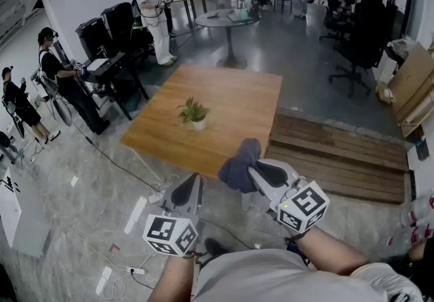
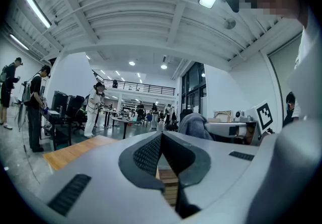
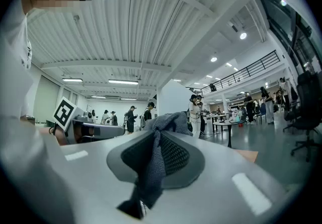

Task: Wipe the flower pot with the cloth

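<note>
A small white flower pot (image 1: 198,124) with a green plant stands upright near the front of a wooden table (image 1: 237,90), seen in the head view. Both grippers are held up in front of the table's near edge, well short of the pot. My right gripper (image 1: 251,170) is shut on a blue-grey cloth (image 1: 239,166), which bunches up above the jaws; in the right gripper view the cloth (image 3: 153,167) hangs down between the pads. My left gripper (image 1: 196,180) is shut with nothing in it, its jaws meeting at the tip (image 2: 161,135). The pot shows in neither gripper view.
A low wooden platform (image 1: 339,151) lies right of the table. Cables and a power strip (image 1: 135,270) run over the floor at the lower left. People stand at the left by black chairs (image 1: 112,29). A round table (image 1: 227,20) stands farther back, cardboard (image 1: 413,83) at the right.
</note>
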A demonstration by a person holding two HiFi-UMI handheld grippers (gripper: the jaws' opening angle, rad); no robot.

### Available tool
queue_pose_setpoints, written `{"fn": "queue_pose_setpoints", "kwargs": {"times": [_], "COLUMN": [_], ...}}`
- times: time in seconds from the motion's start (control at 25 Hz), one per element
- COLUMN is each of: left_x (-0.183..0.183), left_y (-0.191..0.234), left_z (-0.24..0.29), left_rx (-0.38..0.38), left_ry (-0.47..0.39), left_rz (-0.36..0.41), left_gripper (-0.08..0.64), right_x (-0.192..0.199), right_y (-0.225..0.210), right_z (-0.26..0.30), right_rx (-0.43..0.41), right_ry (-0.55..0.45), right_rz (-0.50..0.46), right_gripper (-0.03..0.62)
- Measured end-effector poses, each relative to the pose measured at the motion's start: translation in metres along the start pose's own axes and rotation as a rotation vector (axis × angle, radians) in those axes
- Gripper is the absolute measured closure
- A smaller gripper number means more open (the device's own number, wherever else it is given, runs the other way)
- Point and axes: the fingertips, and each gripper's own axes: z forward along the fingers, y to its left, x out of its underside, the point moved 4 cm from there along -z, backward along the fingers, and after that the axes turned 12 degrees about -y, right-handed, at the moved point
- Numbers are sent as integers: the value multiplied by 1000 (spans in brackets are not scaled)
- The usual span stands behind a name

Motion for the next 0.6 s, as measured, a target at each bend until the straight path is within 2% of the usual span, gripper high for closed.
{"fn": "queue_pose_setpoints", "kwargs": {"times": [0.44,0.6], "left_x": [16,21], "left_y": [20,36], "left_z": [5,11], "left_rx": [-3,3], "left_ry": [10,6], "left_rz": [3,-22], "left_gripper": [554,554], "right_x": [18,27], "right_y": [-5,-9], "right_z": [14,29], "right_rx": [6,-1], "right_ry": [13,13], "right_rz": [-1,6], "right_gripper": [549,548]}}
